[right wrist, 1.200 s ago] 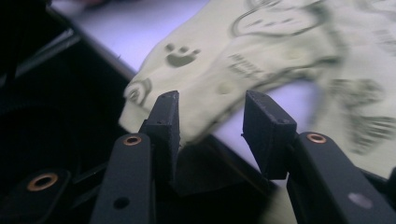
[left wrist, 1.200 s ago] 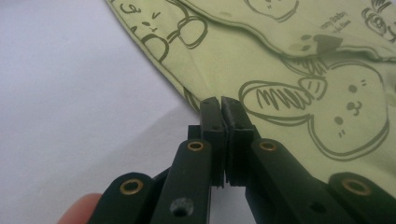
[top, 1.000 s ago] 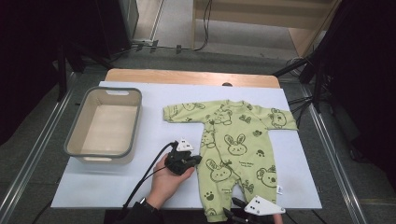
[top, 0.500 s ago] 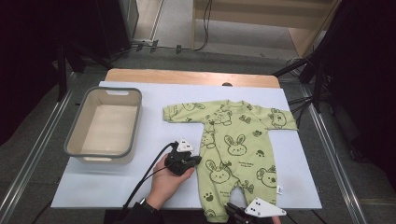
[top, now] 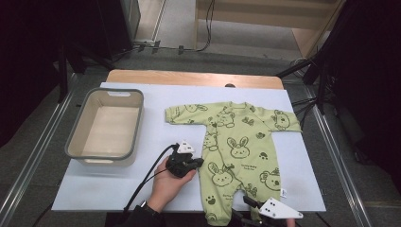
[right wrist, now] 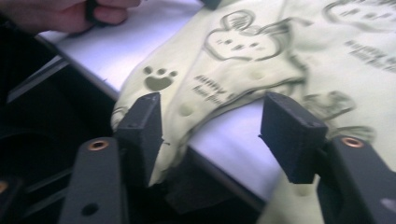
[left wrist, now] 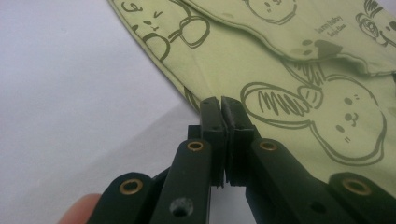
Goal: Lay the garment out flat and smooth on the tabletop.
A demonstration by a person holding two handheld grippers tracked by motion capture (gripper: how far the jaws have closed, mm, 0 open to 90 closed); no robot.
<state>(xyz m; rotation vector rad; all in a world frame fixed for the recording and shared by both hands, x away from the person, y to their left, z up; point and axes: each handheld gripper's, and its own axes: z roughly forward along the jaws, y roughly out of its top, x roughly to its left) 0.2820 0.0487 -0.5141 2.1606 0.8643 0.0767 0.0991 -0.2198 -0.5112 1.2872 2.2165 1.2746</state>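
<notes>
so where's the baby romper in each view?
High view: baby romper spread flat, centre-right on the white mat.
Left gripper view: upper right, beyond the shut jaws.
Right gripper view: its legs hang over the mat's near edge, between open jaws.
Shared landmark: the rabbit print.

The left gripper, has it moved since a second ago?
No. In the high view the left gripper sits shut at the green baby romper's left edge, level with the tub's near rim, same as before.

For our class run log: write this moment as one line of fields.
scene: green baby romper flat on table | left tongs: shut at romper edge | right tongs: open, just opening, at romper leg | basin: empty
</notes>
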